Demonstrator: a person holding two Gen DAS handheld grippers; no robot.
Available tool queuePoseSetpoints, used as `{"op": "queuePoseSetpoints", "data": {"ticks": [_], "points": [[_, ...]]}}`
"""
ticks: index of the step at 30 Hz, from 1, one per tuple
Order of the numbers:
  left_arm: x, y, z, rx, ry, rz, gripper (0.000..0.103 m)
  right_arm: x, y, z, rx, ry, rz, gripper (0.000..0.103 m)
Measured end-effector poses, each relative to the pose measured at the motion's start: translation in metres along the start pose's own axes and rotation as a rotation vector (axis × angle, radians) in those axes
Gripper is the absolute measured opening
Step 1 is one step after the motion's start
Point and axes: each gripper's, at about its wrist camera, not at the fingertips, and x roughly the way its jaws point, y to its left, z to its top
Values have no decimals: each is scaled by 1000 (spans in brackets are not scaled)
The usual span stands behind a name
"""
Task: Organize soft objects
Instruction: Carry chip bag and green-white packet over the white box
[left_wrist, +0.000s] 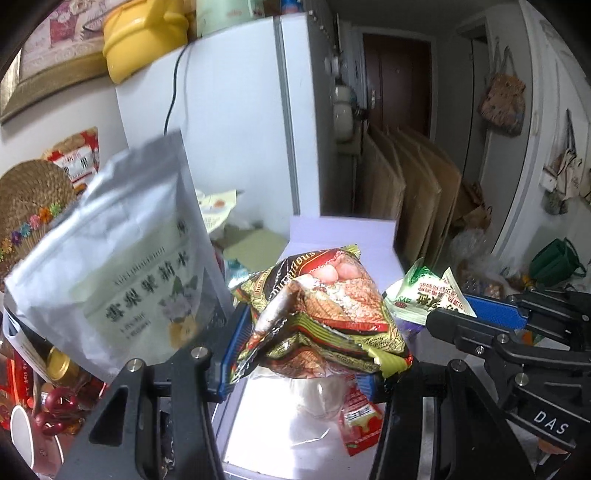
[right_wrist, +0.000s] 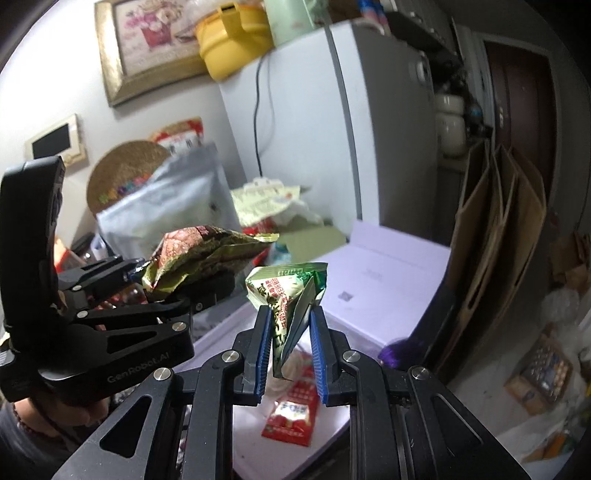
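Observation:
My left gripper (left_wrist: 314, 332) is shut on a crumpled red, gold and green snack bag (left_wrist: 325, 299) and holds it up above the white box (left_wrist: 343, 229). The bag also shows in the right wrist view (right_wrist: 199, 258). My right gripper (right_wrist: 290, 314) is shut on a small green and white packet (right_wrist: 288, 291), held in the air right of the left gripper; the packet also shows in the left wrist view (left_wrist: 424, 299). A red sachet (right_wrist: 293, 413) and a clear wrapped item (left_wrist: 317, 398) lie on the box below.
A large silver pouch (left_wrist: 122, 266) stands at the left beside a woven mat (left_wrist: 33, 206). A white fridge (left_wrist: 236, 122) is behind. Cardboard sheets (left_wrist: 410, 184) lean at the right. Jars and red items (left_wrist: 55, 387) crowd the lower left.

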Motion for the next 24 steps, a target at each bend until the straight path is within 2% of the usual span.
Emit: {"op": "queuePoseSetpoints", "data": {"ticks": [11, 19, 24], "points": [[59, -2, -23, 3, 155, -8, 50, 49, -19, -25, 46, 143, -1, 20], [99, 0, -44, -3, 263, 6, 50, 67, -35, -41, 75, 191, -31, 20], [119, 3, -54, -9, 314, 24, 50, 71, -44, -46, 106, 204, -14, 20]]}}
